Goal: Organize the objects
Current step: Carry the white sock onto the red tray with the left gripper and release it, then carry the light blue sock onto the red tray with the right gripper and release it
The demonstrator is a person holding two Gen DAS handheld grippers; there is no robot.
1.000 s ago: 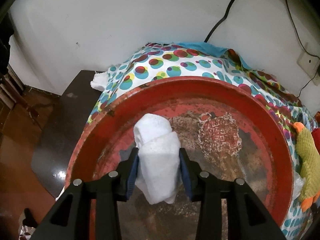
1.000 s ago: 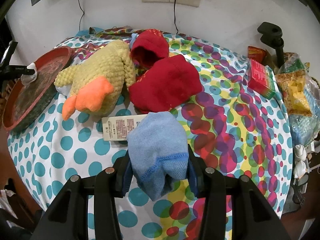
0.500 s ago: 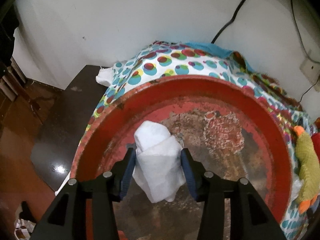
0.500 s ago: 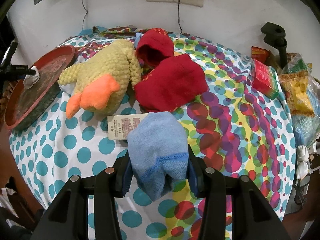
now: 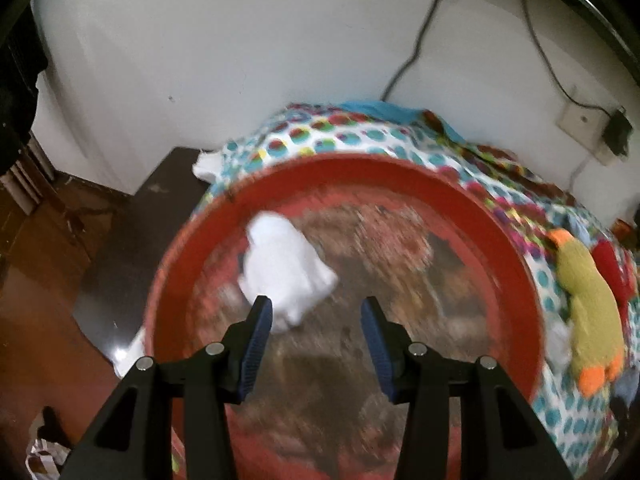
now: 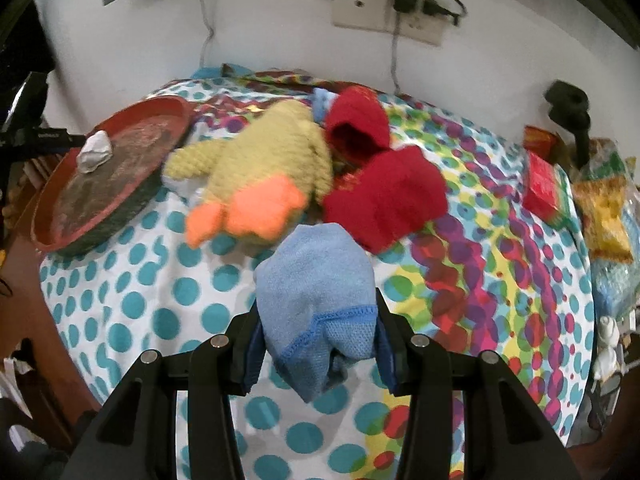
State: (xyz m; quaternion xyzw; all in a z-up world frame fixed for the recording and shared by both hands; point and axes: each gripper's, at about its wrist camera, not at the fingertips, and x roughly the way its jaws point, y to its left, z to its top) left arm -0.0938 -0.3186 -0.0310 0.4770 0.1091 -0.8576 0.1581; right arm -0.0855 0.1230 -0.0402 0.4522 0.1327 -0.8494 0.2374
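The left gripper (image 5: 317,314) has just let go of the white rolled cloth (image 5: 285,270). A second ago its jaws were pinching the cloth over the red tray (image 5: 516,280); now they stand spread, with nothing between them, and the gripper has pulled back and up a little. The cloth lies on the tray floor, near the left rim, just in front of the left jaw and no longer touched by it. From this I judge that the first placing is finished and the left hand is free for the next thing.

The right gripper (image 6: 316,354) is pinching a blue cloth (image 6: 314,304) as before, jaws pressed on both its sides, and holds it above the dotted cover of the worktop (image 6: 132,304), well apart from the tray (image 6: 120,216). Probably this cloth goes to the tray next, but that is only my guess.

The white cloth is a short roll. In the left wrist view its long axis runs from the near end by the jaw up and slightly left, toward the far rim and the wall; the rounded narrow end points away. The blue cloth hangs with its folded end forward and its loose hem down. The plush duck (image 6: 260,176) and the red knitted pieces (image 6: 384,196) lie untouched on the worktop
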